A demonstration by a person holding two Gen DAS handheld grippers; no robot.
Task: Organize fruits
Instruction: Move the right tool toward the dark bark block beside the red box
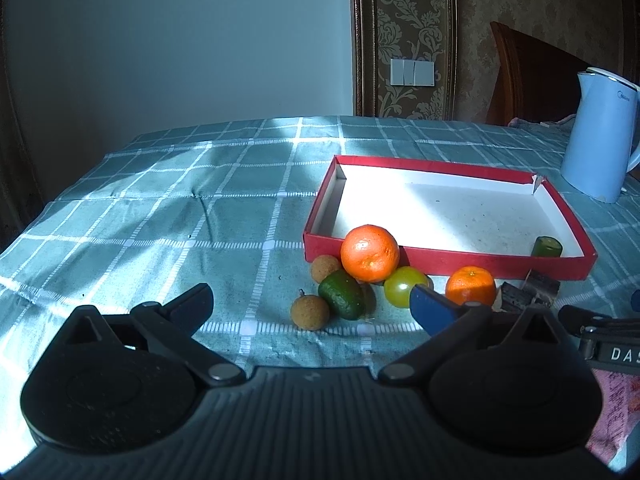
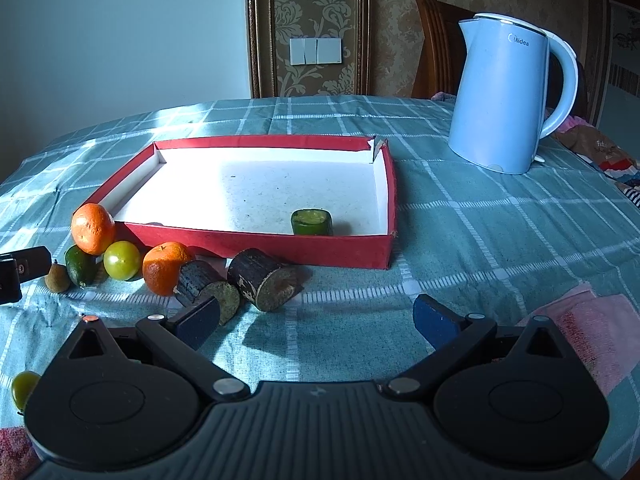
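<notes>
Fruits are gathered in a loose cluster on the checked tablecloth (image 2: 480, 240), just in front of the near wall of the red box (image 2: 256, 240). The left gripper (image 1: 312, 300) is held low over the cloth with its jaws spread wide and nothing between them; the cluster is seen directly ahead of it. The right gripper (image 2: 316, 316) is likewise held low with its jaws spread and empty, and the 2 dark sugarcane pieces (image 2: 260, 280) are seen just beyond its left finger.

The red box has a white inside and is nearly bare: only 1 short green cucumber chunk (image 2: 311, 222) is seen in it, standing close to the near wall toward the right corner. A pale blue kettle (image 2: 500, 100) is placed well behind and to the right of the box.

Within the cluster, the large orange (image 1: 370, 254) is pressed against the box's near-left corner. A green tomato (image 1: 404, 286) is tucked beside it, and a smaller orange (image 1: 470, 284) is set to the right of that. A dark green avocado (image 1: 342, 294) is laid tilted in front of the large orange, flanked by 2 brown longans (image 1: 310, 312). Another small green fruit (image 2: 24, 388) is glimpsed apart, at the left edge of the right wrist view.
</notes>
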